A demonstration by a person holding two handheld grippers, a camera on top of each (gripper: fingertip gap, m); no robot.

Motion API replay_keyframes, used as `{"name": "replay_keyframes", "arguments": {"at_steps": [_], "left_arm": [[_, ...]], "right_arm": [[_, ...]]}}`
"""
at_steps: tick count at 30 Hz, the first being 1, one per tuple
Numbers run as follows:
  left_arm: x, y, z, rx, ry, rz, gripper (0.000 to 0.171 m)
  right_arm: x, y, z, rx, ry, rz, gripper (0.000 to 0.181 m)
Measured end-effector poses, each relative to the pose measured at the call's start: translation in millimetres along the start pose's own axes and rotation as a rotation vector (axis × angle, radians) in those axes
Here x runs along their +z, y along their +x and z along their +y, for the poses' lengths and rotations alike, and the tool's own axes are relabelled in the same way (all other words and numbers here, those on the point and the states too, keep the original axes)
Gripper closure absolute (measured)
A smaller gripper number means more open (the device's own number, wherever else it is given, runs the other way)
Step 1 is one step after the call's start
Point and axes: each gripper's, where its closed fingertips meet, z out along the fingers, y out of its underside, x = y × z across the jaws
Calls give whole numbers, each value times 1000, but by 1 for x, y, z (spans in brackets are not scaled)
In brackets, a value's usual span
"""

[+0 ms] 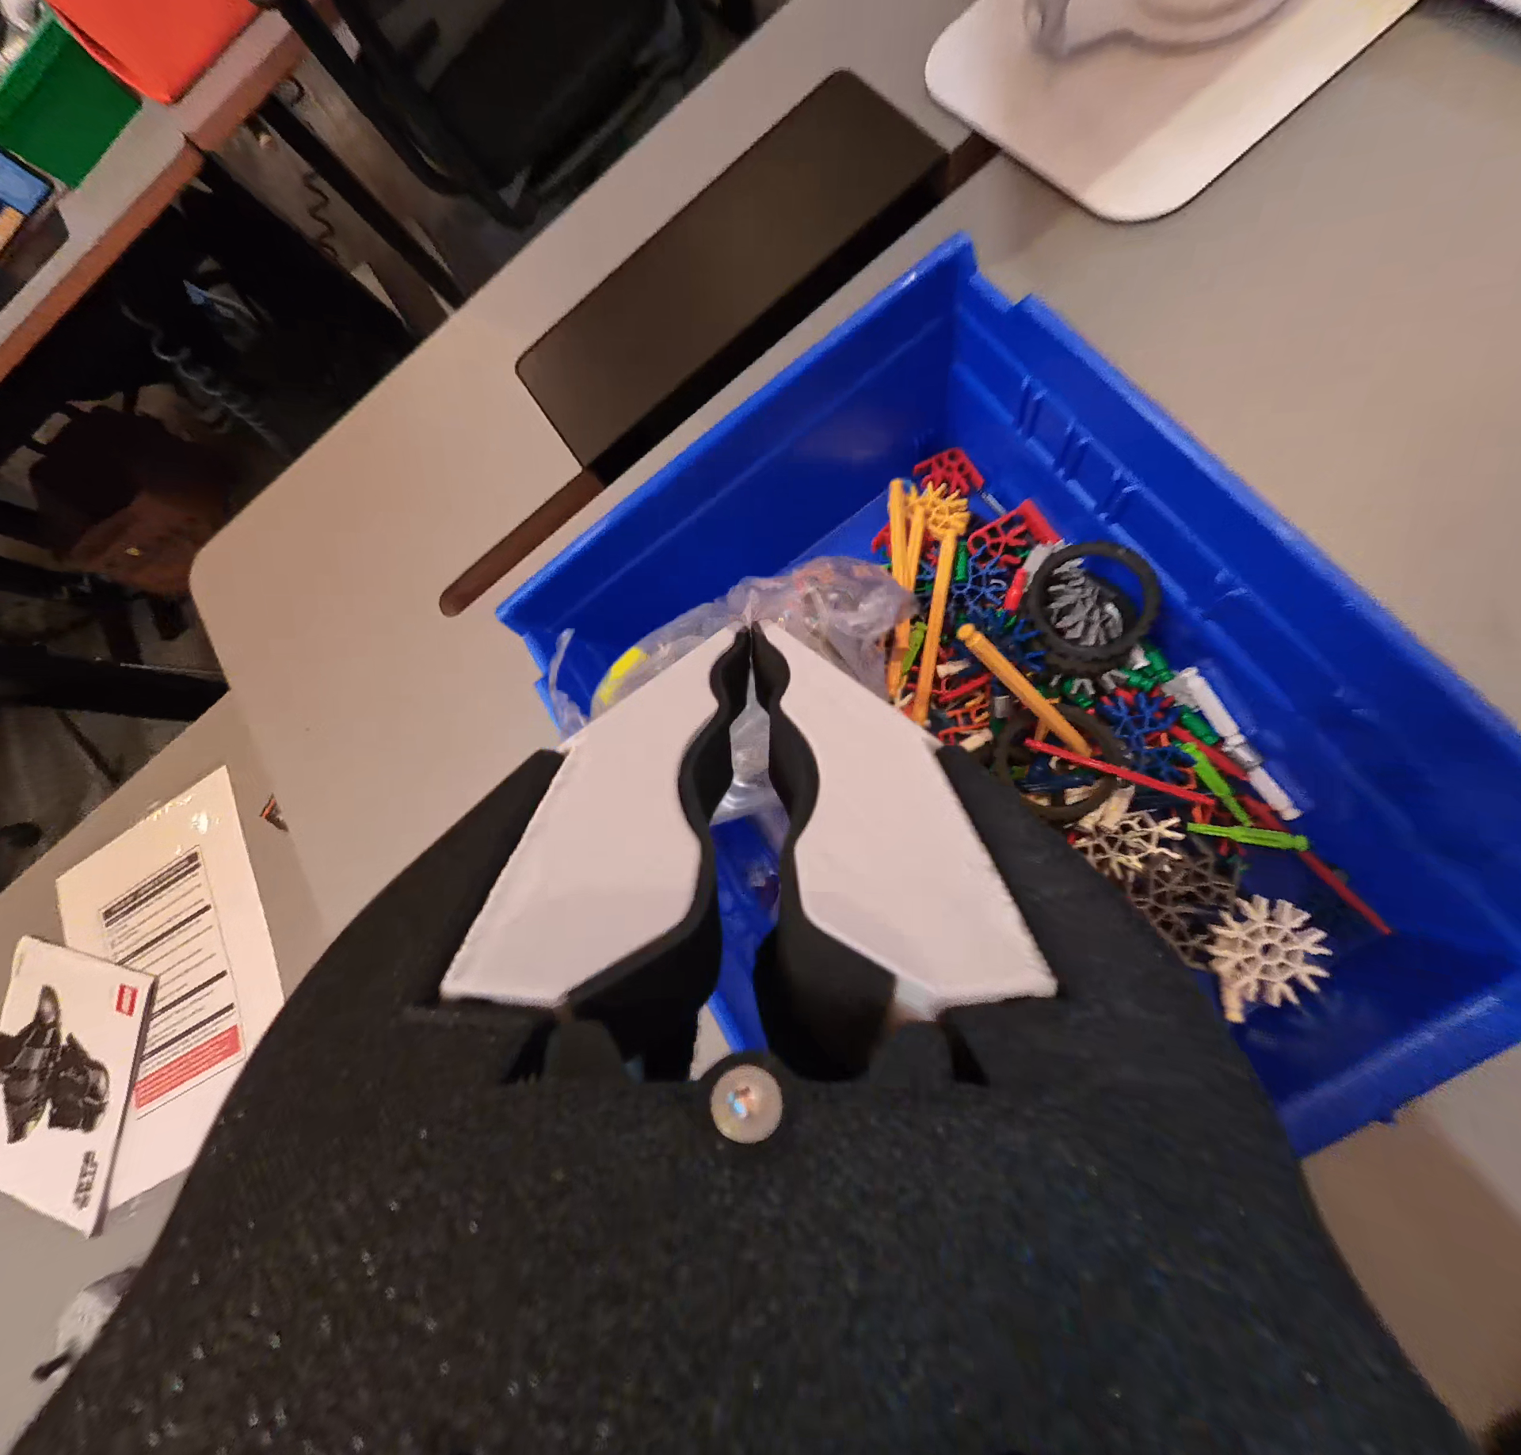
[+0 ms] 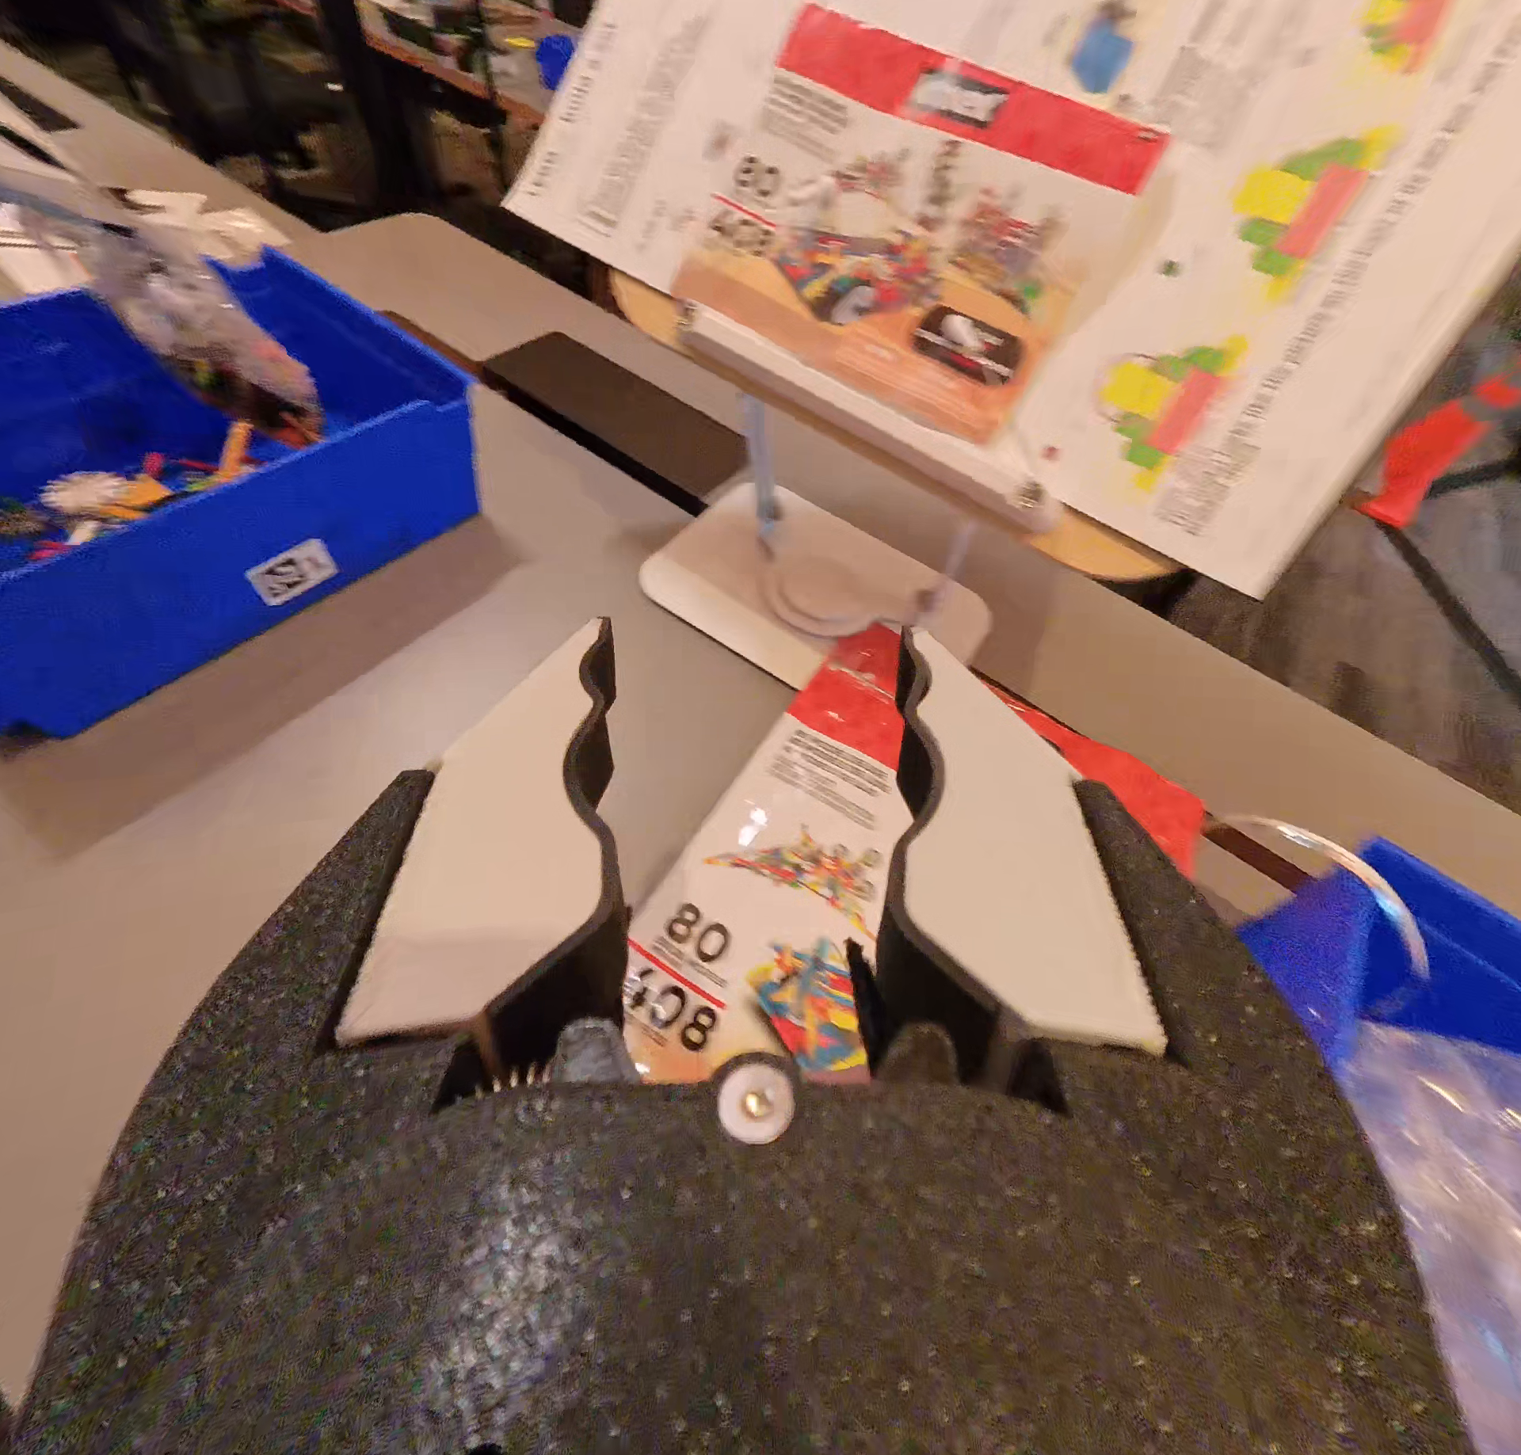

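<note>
Here we have the left claw (image 1: 751,634) clenched on a clear plastic bag (image 1: 811,593), holding it above the blue bin (image 1: 823,444) of rods, while our right claw (image 2: 757,658) hangs released over a booklet (image 2: 790,823) lying flat on the counter (image 2: 247,798).

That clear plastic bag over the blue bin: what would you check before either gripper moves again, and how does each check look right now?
1. Left gripper shut on the clear plastic bag: ok, the tips meet on the plastic.
2. Bag clear of the blue bin: ok, the right wrist view shows it hanging above the bin.
3. Bag free of the loose building pieces: cannot tell, its lower end is blurred.
4. Right gripper empty: ok, open with nothing between its fingers.
5. What lies under the right gripper: ok, a printed booklet flat on the table.
6. Stand with the propped instruction sheet out of the way: ok, it sits beyond the fingertips.
</note>
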Motion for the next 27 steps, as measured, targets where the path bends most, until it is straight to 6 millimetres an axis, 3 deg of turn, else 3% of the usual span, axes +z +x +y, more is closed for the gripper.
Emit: {"name": "replay_keyframes", "arguments": {"at_steps": [7,9,12,17,20,24,27], "left_arm": [[-49,13,-32,3,126,41,171],[-63,20,-41,11,158,65,171],[-81,29,-50,31,192,79,171],[-102,48,-59,46,226,140,171],[-108,68,-64,40,245,217,171],[-108,76,-67,9,254,266,171],[-109,76,-66,-72,284,340,171]], "right_arm": [[73,-171,-30,-89,19,-413,115],[88,-211,-39,-121,31,-490,115],[106,-254,-52,-173,45,-567,115],[131,-278,-81,-231,129,-516,114],[144,-291,-88,-279,139,-504,116],[152,-300,-82,-297,137,-511,166],[141,-300,-81,-176,147,-612,179]]}}
